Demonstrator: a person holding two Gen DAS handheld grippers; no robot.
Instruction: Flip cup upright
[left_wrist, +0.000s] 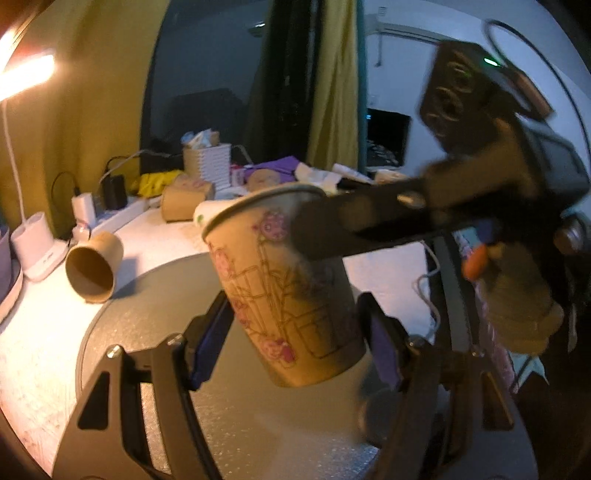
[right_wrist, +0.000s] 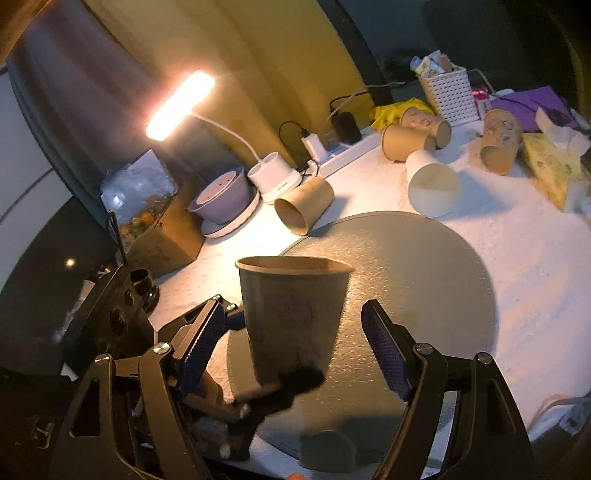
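Note:
A brown paper cup with pink flowers (left_wrist: 288, 291) is held mouth up, tilted a little, above the grey round mat (left_wrist: 155, 302). My left gripper (left_wrist: 295, 347) is shut on the cup's lower part, blue pads on both sides. In the right wrist view the same cup (right_wrist: 291, 314) stands between my right gripper's (right_wrist: 295, 347) open fingers (right_wrist: 384, 347), which do not touch it. The left gripper's fingers (right_wrist: 295, 384) hold the cup's base there. The right gripper also shows in the left wrist view (left_wrist: 369, 225), its finger beside the cup's rim.
Several paper cups lie on their sides on the white table: one by the mat's far left (right_wrist: 304, 210), a white one (right_wrist: 432, 184), others at the back (right_wrist: 500, 144). A lit desk lamp (right_wrist: 181, 105), a purple bowl (right_wrist: 221, 199), a white basket (right_wrist: 450, 94) and chargers line the back.

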